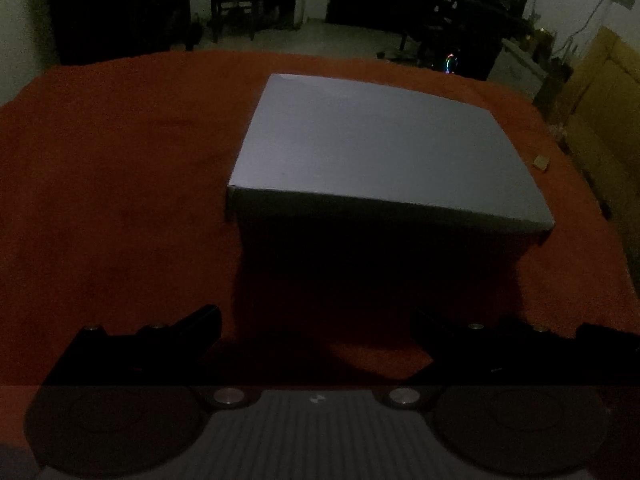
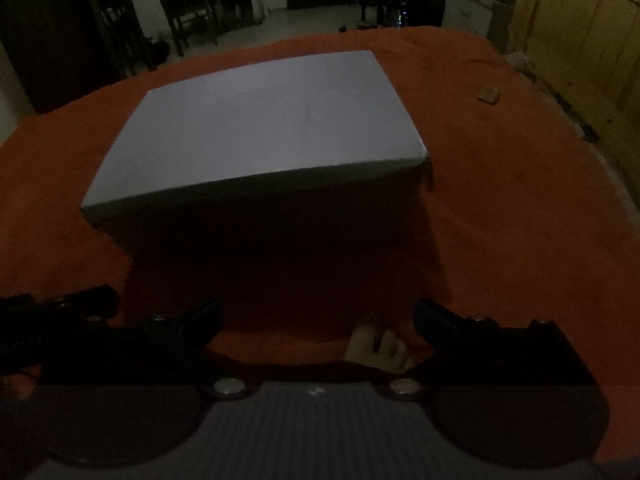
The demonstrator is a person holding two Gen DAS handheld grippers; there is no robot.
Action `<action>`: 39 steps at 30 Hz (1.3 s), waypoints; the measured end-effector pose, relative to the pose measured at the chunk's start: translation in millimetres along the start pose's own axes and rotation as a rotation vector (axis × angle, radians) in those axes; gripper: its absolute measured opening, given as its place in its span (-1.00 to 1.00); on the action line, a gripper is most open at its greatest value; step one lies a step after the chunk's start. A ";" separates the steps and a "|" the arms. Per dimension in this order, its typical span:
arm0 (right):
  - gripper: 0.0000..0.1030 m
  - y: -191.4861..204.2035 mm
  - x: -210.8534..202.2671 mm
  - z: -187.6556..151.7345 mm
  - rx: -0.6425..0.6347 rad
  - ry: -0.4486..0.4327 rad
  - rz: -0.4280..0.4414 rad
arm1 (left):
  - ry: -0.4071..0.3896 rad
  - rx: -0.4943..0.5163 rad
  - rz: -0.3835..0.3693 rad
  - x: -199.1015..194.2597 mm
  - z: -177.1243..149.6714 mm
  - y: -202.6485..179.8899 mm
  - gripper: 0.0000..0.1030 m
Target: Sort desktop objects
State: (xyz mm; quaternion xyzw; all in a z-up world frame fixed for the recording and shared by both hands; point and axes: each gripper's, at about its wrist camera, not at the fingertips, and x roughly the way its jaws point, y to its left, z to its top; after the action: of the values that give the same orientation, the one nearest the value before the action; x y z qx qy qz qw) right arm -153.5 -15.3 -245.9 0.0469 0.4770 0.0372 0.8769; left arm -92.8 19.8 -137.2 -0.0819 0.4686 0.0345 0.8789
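A closed grey-white box [image 1: 380,148] stands on the red cloth [image 1: 100,180], right of centre in the left wrist view; it also shows in the right wrist view [image 2: 260,128]. My left gripper [image 1: 316,324] is open and empty, a short way in front of the box. My right gripper [image 2: 316,316] is open and empty. A pale small object with dark slots [image 2: 378,350] lies on the cloth between its fingers, close to the right finger [image 2: 436,320]. A small tan block [image 1: 541,162] lies on the cloth right of the box, also in the right wrist view [image 2: 489,94].
The room is dim. A wooden chair [image 2: 184,0] stands beyond the table's far edge. A yellow wooden panel [image 2: 580,32] runs along the right side. The other gripper's dark finger [image 2: 60,308] shows at the left of the right wrist view.
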 end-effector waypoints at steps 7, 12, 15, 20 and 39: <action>1.00 -6.8 -10.4 2.6 0.028 -0.001 0.006 | 0.008 0.013 0.015 0.0 -0.5 -1.7 0.99; 1.00 -17.6 -16.9 9.5 0.076 -0.022 0.011 | -0.001 0.022 0.079 1.0 1.1 0.0 0.99; 1.00 -13.9 -18.2 11.2 0.046 -0.021 0.021 | 0.014 -0.008 0.036 0.8 2.7 5.1 0.99; 1.00 -3.9 -15.9 10.4 -0.002 -0.011 0.014 | 0.017 0.003 0.035 0.6 2.5 3.0 0.99; 1.00 3.2 -9.7 9.0 -0.007 -0.015 0.024 | 0.014 0.083 0.110 1.7 -1.3 -6.5 0.98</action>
State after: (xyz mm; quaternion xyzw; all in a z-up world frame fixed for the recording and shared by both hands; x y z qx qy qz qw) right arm -151.3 -13.7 -232.6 0.0499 0.4698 0.0488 0.8800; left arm -92.1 13.1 -138.6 -0.0198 0.4795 0.0624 0.8751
